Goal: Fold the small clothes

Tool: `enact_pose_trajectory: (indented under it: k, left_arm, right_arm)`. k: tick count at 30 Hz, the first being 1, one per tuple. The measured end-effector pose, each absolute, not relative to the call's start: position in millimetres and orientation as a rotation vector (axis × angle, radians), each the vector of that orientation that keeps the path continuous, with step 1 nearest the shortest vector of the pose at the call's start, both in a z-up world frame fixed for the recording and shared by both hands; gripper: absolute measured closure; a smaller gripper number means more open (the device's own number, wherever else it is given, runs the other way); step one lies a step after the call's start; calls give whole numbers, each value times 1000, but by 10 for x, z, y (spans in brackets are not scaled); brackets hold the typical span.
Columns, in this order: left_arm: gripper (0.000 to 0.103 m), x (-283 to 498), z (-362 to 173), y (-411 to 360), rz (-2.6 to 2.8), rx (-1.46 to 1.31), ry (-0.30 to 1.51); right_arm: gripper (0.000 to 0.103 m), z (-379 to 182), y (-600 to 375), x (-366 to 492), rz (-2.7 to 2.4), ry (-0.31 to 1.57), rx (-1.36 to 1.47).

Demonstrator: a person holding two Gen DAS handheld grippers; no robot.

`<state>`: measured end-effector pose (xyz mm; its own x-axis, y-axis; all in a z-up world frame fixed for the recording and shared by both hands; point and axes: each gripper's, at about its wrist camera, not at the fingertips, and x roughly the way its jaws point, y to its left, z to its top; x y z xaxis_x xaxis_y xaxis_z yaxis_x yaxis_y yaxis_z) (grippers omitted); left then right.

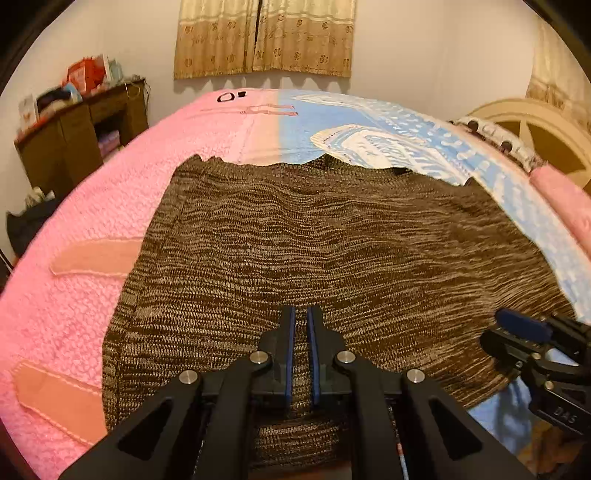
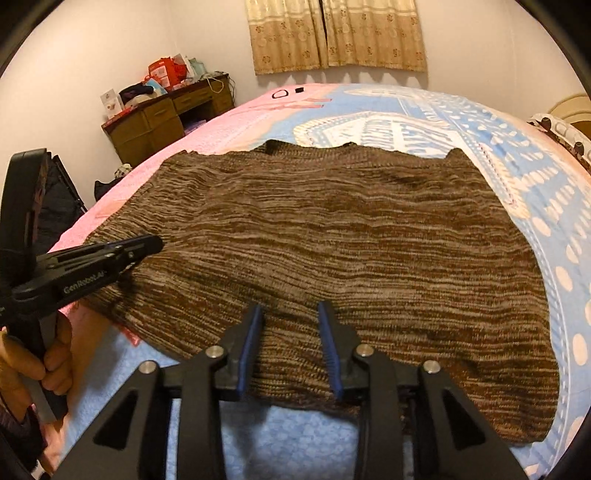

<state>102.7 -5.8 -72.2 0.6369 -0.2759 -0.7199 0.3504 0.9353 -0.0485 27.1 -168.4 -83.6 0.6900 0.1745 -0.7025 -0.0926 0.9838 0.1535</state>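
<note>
A brown marled knit garment (image 1: 314, 236) lies spread flat on the bed; it also fills the right wrist view (image 2: 351, 240). My left gripper (image 1: 300, 314) is over its near hem, jaws nearly closed with a narrow gap, and I cannot tell whether fabric is pinched. It shows from the side in the right wrist view (image 2: 147, 245), at the garment's near left edge. My right gripper (image 2: 290, 308) is open over the near hem, empty. It shows at the right edge of the left wrist view (image 1: 524, 326).
The bed has a pink and blue blanket (image 1: 92, 221), (image 2: 535, 177). A wooden desk (image 2: 166, 114) with clutter stands by the far left wall. A curtain (image 2: 336, 33) hangs behind. A headboard (image 1: 535, 125) is at far right.
</note>
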Motion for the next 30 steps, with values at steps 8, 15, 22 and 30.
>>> enact_pose_trajectory:
  k: [8, 15, 22, 30]
  left_arm:
    - [71, 858, -791, -484, -83, 450, 699]
    - [65, 856, -488, 298, -193, -39, 776]
    - [44, 1077, -566, 789, -62, -180, 802]
    - [36, 1081, -768, 644, -87, -178, 829]
  right_arm:
    - [59, -842, -1592, 252, 135, 788, 63]
    - [47, -836, -1582, 232, 142, 782, 63]
    - [40, -842, -1542, 246, 154, 783, 57]
    - [39, -841, -1543, 250, 162, 781, 64]
